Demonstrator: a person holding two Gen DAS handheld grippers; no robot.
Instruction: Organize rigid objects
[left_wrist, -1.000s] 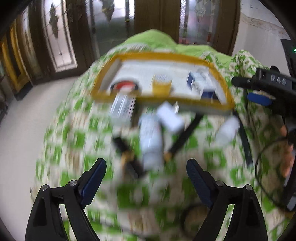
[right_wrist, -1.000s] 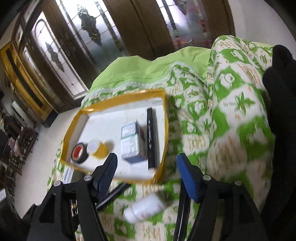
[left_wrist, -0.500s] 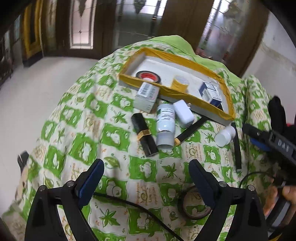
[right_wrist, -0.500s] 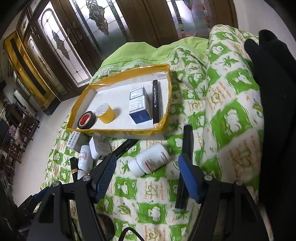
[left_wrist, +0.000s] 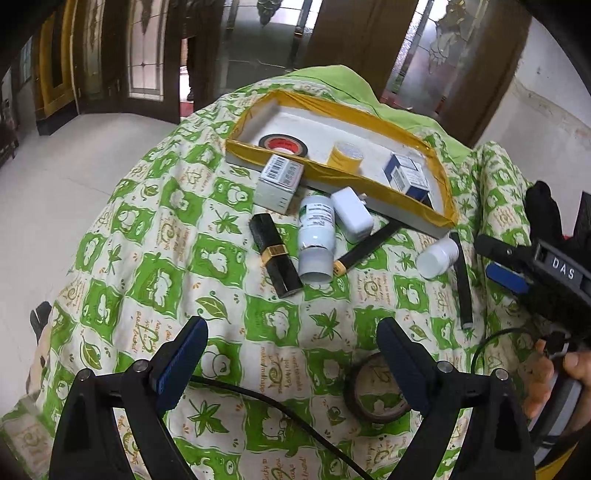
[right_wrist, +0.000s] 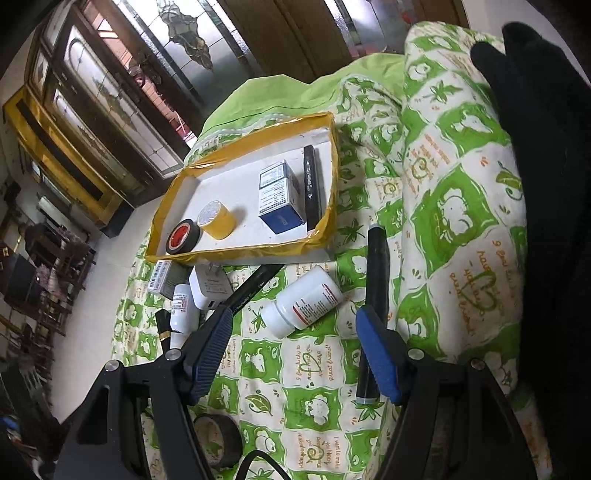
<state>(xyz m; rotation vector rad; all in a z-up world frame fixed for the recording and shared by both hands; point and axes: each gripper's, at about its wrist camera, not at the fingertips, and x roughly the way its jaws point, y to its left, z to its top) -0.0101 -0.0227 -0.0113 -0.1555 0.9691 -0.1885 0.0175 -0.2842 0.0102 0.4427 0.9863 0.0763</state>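
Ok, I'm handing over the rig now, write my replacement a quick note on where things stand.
Left tongs: open, empty, above the cloth. Right tongs: open, empty, just short of the white pill bottle.
Done: red-core tape, yellow tape, blue box and a black marker are in the yellow-rimmed tray.
Left on the cloth: pill bottle, grey box, white tube, charger, lipstick, two black pens, dark tape roll.
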